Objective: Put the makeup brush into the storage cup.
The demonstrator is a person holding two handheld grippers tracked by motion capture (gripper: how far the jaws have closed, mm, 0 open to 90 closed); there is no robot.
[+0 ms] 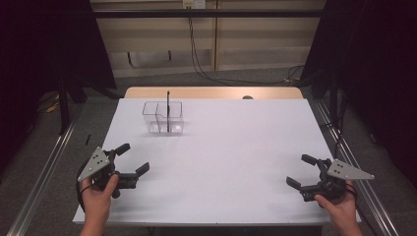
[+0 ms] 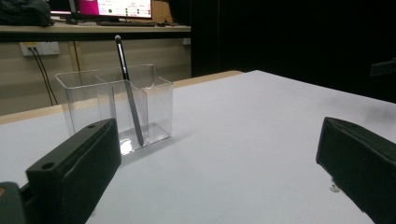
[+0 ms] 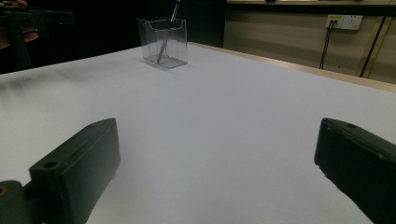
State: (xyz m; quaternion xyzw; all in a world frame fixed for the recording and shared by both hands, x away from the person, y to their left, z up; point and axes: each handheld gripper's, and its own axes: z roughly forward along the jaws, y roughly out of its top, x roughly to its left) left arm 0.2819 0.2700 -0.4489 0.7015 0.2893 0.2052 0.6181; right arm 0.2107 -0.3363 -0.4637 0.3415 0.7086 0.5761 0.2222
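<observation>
White bench (image 1: 221, 162) filled most of the high view, bare between the hands. Left gripper (image 1: 132, 158) lower left, right gripper (image 1: 302, 170) lower right, both released, jaws wide, nothing held. Clear plastic two-compartment holder (image 1: 163, 117) sat upper left of centre, well apart from both. Thin black brush (image 1: 168, 109) leaned inside it, tip up. Likely next: left reaches in, pinches the stem above the rim, lifts straight so the light holder doesn't tip.
</observation>
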